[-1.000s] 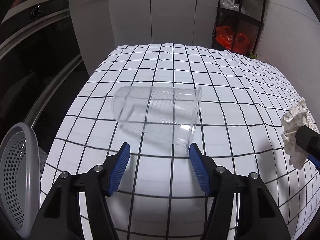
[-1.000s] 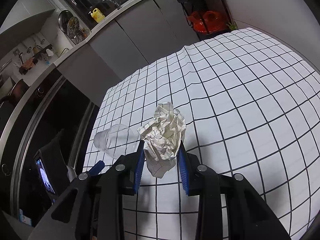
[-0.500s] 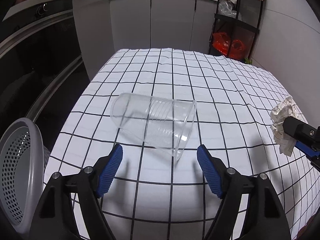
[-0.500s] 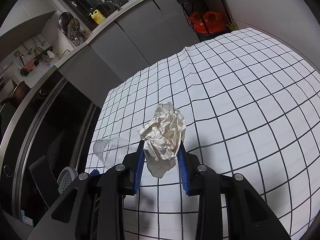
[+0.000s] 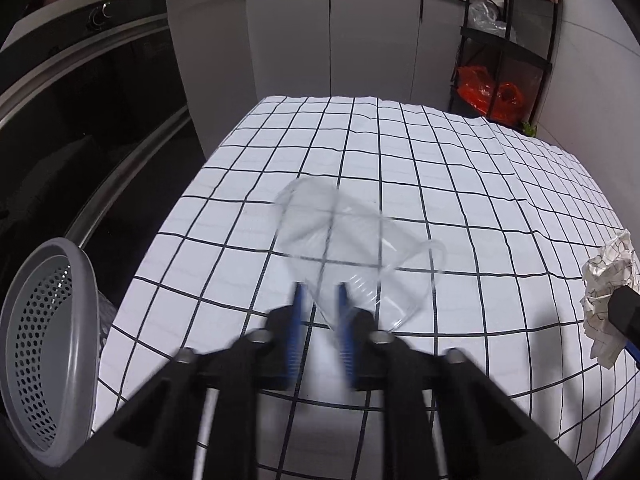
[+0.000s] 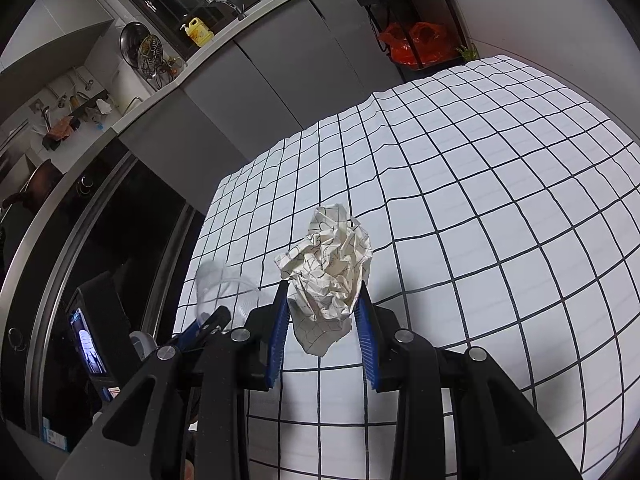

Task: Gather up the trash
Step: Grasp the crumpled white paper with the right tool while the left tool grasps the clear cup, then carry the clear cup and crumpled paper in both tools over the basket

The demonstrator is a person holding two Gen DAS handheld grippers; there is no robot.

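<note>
A clear plastic cup point(image 5: 352, 240) is pinched at its rim between the blue pads of my left gripper point(image 5: 320, 300), which is shut on it; the cup is tilted and blurred above the checked tablecloth point(image 5: 440, 168). It also shows faintly in the right wrist view point(image 6: 224, 284). My right gripper point(image 6: 322, 304) is shut on a crumpled paper ball point(image 6: 330, 272) and holds it above the cloth. The paper ball also shows at the right edge of the left wrist view point(image 5: 608, 292).
A grey perforated basket point(image 5: 44, 344) stands off the table's left edge. A dark oven front point(image 5: 80, 120) and grey cabinets point(image 5: 328, 40) lie beyond the table. A black shelf with red bags point(image 5: 492, 96) stands at the back right.
My left gripper has closed from wide open onto the cup's rim, and the cup has tipped up from lying on its side. The right gripper still holds the paper ball.
</note>
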